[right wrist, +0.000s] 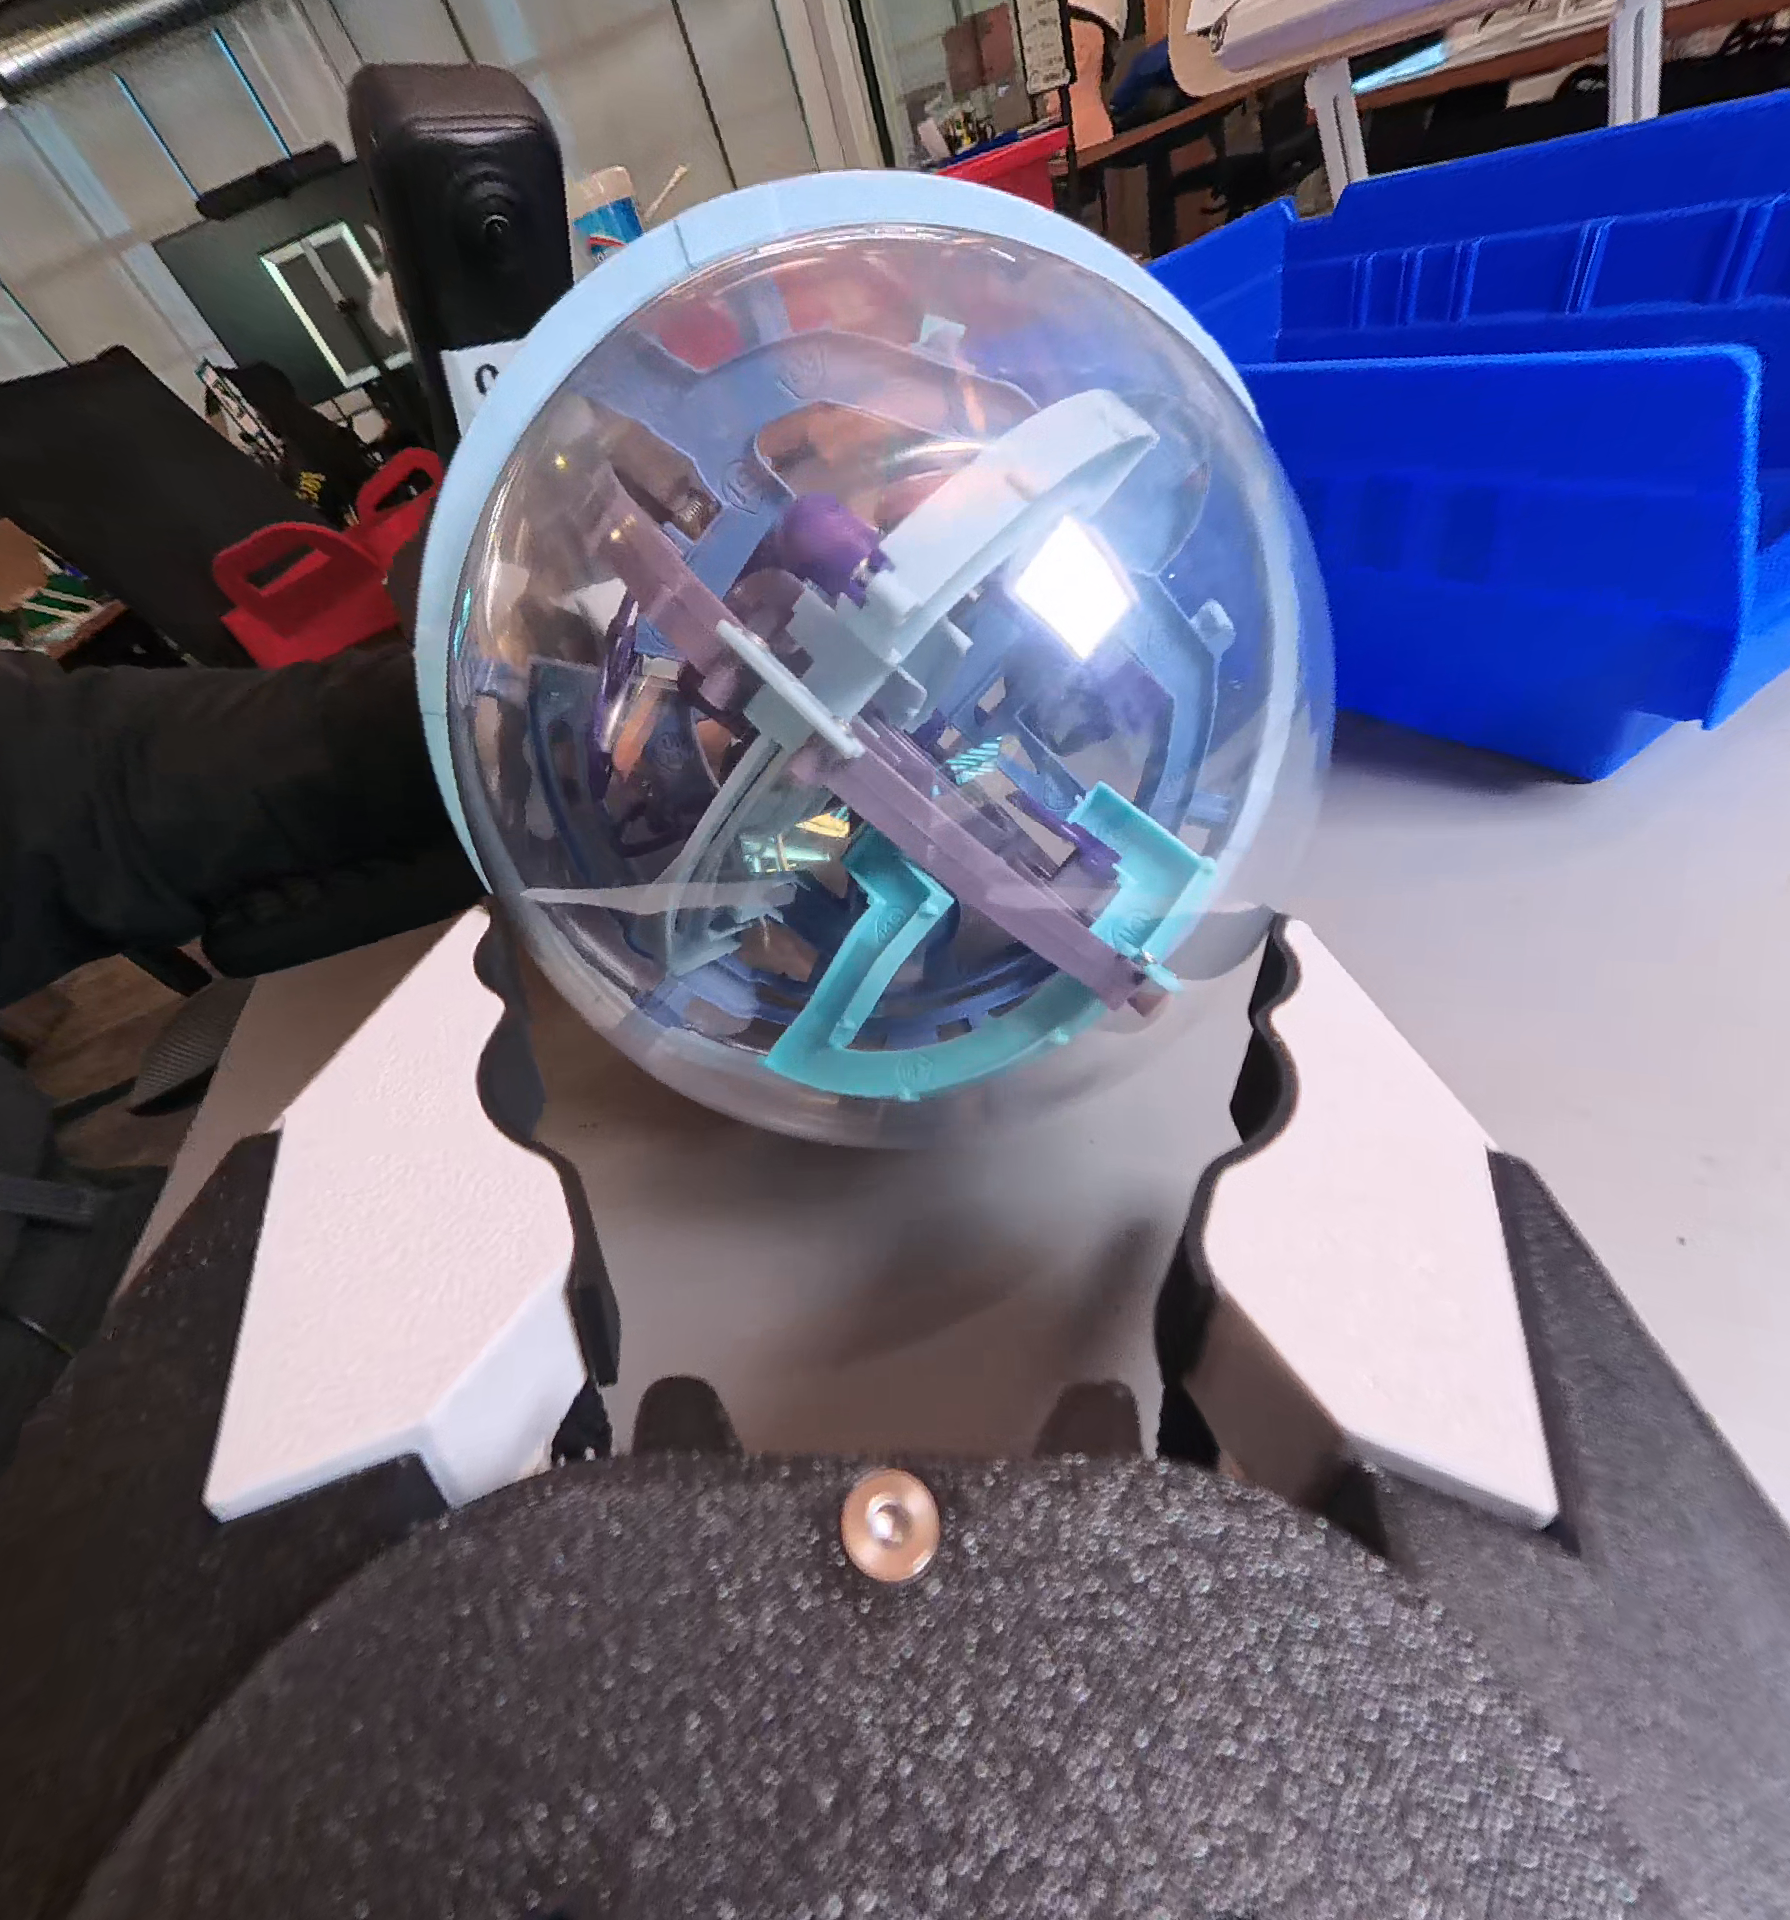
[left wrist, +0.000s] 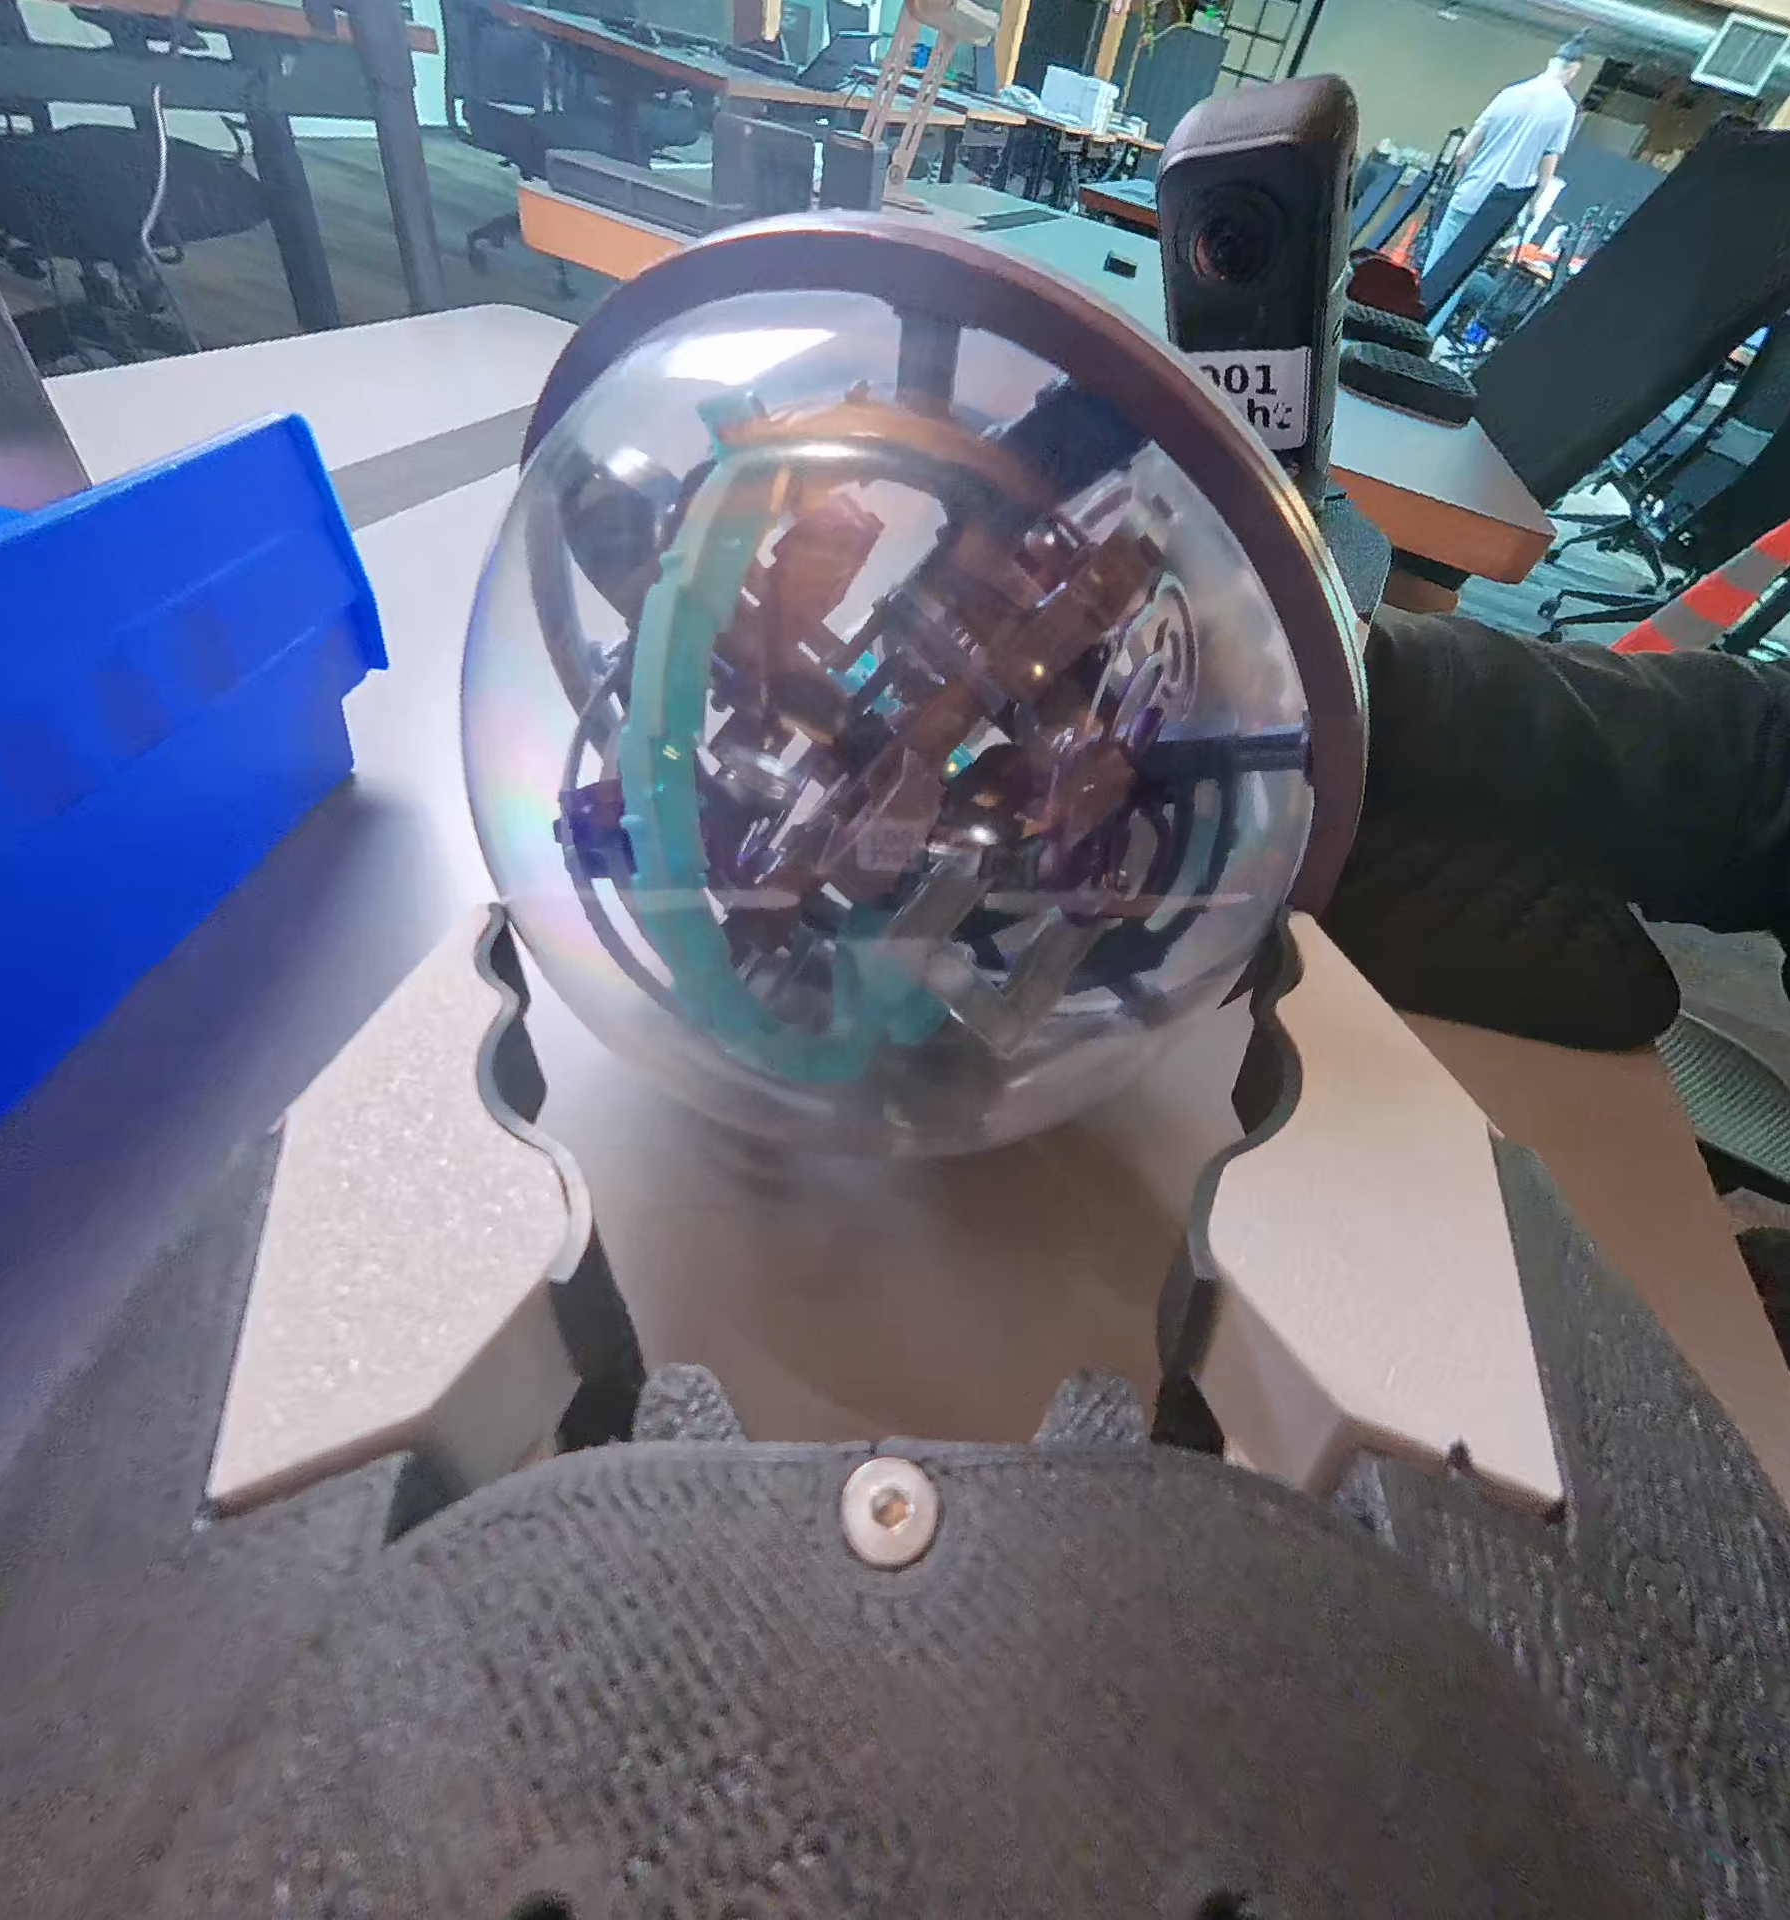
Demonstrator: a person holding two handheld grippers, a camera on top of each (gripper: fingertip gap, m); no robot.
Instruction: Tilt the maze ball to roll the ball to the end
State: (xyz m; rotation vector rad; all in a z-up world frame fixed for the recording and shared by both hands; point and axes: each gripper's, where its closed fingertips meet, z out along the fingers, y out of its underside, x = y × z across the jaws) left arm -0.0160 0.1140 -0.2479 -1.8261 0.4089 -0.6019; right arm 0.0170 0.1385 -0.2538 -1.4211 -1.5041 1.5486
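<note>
The table (right wrist: pixel 1597 987) carries blue bins (right wrist: pixel 1556 499) along its far edge. The maze ball (left wrist: pixel 901 707) sits near the table's front edge, cradled between my two opposed grippers. I hold the left gripper (left wrist: pixel 896 925) and the right gripper (right wrist: pixel 886 925) with jaws wide, each pair of fingertips (left wrist: pixel 501 956) bearing on the sphere's lower flanks. I cannot locate the small inner ball. Risks as I judge them: the smooth shell may slip from the tips if I tilt steeply, and an abrupt tilt may throw the inner ball off its track.
</note>
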